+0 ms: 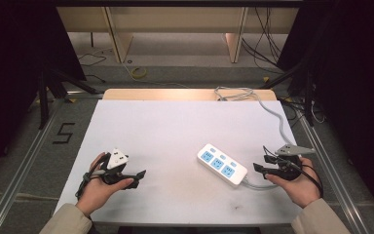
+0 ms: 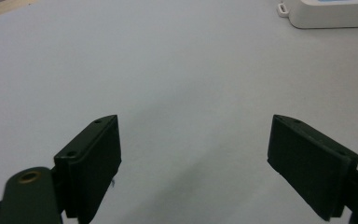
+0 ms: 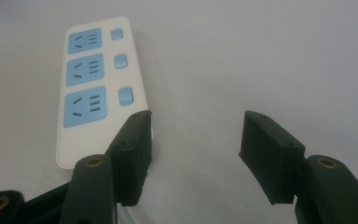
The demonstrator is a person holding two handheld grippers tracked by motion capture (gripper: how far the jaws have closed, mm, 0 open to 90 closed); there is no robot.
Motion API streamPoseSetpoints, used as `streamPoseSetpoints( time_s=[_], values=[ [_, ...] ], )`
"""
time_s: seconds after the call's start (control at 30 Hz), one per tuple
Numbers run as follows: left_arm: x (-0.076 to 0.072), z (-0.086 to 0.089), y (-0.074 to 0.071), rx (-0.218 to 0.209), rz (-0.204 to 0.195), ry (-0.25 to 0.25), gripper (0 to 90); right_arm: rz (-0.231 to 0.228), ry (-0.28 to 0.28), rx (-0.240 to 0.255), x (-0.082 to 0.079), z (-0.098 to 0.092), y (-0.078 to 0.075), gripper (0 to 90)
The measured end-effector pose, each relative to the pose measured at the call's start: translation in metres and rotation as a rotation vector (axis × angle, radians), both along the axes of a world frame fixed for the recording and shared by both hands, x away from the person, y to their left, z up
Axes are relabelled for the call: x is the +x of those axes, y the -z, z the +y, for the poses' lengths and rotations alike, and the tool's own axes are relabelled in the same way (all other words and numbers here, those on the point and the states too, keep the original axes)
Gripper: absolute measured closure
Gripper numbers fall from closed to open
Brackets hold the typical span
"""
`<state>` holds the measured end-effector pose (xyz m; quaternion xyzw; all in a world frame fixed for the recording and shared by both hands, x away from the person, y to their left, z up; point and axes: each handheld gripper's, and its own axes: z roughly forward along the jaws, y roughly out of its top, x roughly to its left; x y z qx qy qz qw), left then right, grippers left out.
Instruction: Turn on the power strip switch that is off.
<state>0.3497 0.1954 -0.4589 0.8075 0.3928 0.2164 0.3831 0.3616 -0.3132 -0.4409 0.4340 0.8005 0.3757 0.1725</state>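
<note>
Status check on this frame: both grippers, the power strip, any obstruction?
Left gripper open, empty. Right gripper open beside the power strip, not gripping it. Strip flat on the table; nothing in the way.

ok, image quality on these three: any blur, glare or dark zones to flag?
High view: table evenly lit, surroundings near black, a warm glare band on the far wooden edge. Left gripper view: left gripper jaws sharp, the power strip corner soft. Right gripper view: the strip's sockets readable, right gripper jaws dark with little detail, soft shadows under them.
</note>
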Motion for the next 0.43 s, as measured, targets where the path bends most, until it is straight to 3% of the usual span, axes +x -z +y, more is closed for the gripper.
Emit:
streamPoseSetpoints(
  time_s=[0.43],
  values=[
    [0.0028,0.0009,0.0000,-0.009,0.003,-0.012,16.4,0.006,-0.011,0.019,0.0020,0.0002,0.0041,37.3]
  ],
)
